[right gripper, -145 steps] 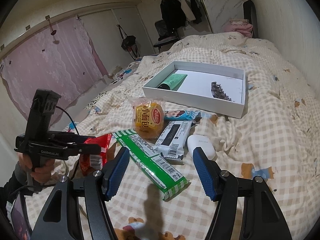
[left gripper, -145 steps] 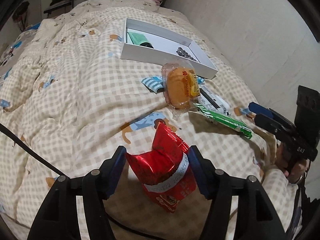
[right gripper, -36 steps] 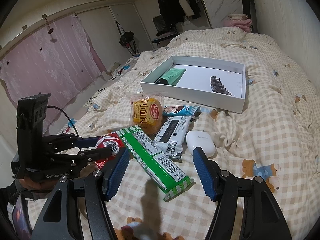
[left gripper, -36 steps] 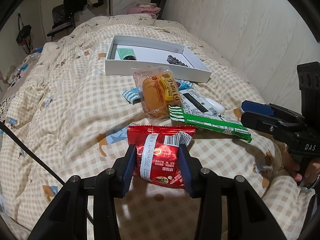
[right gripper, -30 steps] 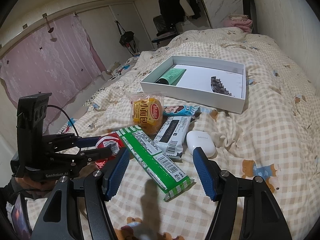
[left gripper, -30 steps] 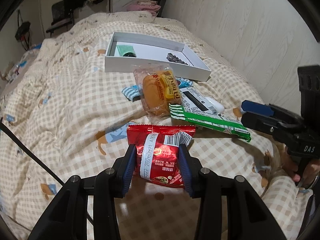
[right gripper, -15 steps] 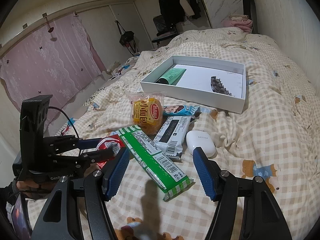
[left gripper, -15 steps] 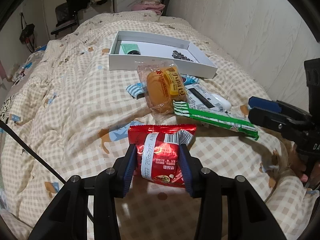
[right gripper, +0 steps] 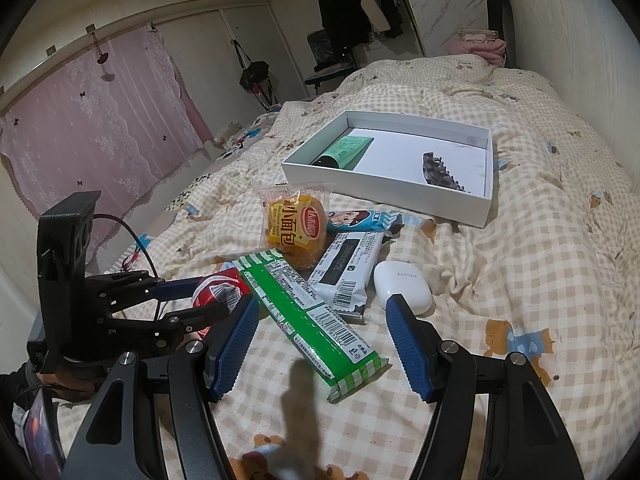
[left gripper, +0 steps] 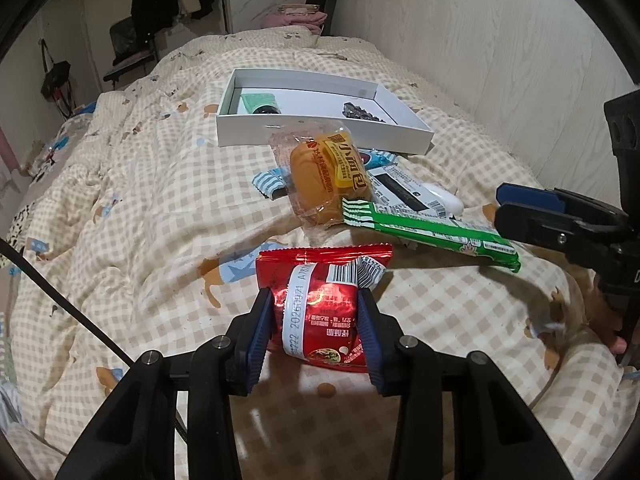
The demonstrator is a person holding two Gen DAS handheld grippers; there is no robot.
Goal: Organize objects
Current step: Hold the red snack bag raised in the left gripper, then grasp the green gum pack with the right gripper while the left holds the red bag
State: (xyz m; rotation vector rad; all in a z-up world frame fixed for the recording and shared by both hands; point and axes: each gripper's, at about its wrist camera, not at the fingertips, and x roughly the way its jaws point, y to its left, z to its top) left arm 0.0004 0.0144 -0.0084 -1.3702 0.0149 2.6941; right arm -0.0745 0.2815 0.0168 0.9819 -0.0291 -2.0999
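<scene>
A red snack packet [left gripper: 320, 272] sits between the blue pads of my left gripper [left gripper: 314, 300], just above the checked quilt. The jaws are closing and the pads press its sides. The right wrist view shows the same packet [right gripper: 216, 286] in that gripper at the left. My right gripper [right gripper: 322, 308] stands open and still over a long green packet [right gripper: 312, 312], without touching it. Further back lies a white box [left gripper: 320, 136] holding a green tube [right gripper: 348, 150] and a dark hair clip [right gripper: 440, 172].
Between me and the box lie a wrapped bun [right gripper: 294, 228], a blue packet [right gripper: 360, 218], a white and black packet [right gripper: 348, 264] and a white case [right gripper: 402, 286]. A wall runs along the bed's right side. Bare quilt [left gripper: 140, 200] spreads to the left.
The red packet, once loose between wide left jaws, is now pinched flat between them, and the jaws have drawn in a little more. The left view has tipped slightly. The right gripper has not moved.
</scene>
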